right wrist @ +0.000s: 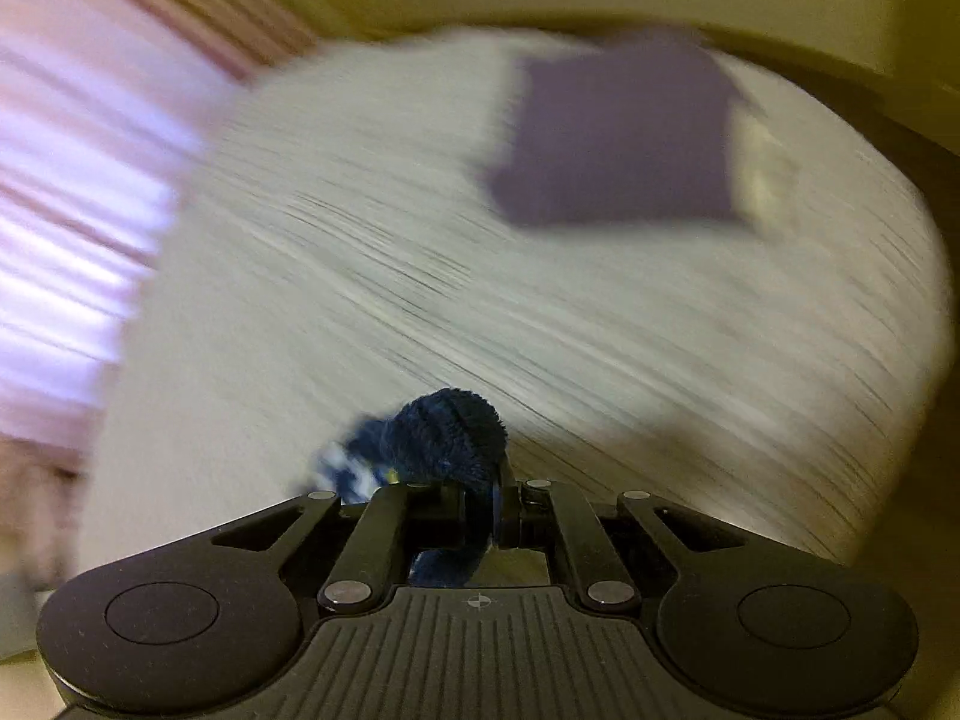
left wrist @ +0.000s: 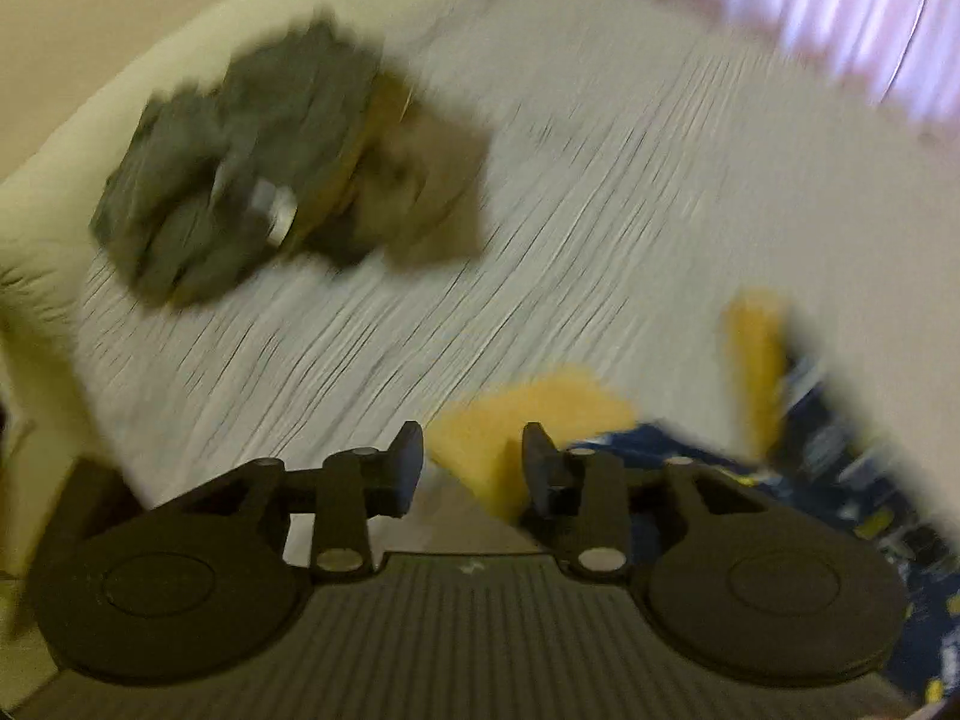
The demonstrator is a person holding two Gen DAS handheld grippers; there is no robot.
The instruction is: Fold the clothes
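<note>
Navy terry garment [right wrist: 444,438] is pinched in the right tongs [right wrist: 480,516], closed on a bunched edge above the bed [right wrist: 420,300]. Left tongs [left wrist: 471,468] gape, holding nothing. Crumpled grey pile [left wrist: 240,192] and, seemingly, a folded purple piece [right wrist: 618,138] lie apart. Catch the opposite edge before spreading it.

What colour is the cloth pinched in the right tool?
Dark navy blue cloth, with a white-patterned bit beside it; the right wrist view shows it best.

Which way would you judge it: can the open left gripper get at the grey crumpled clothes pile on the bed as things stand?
Probably yes. The left gripper is open and empty, and only bare striped bedsheet lies between it and the grey clothes pile. Blur hides finer obstacles.
</note>
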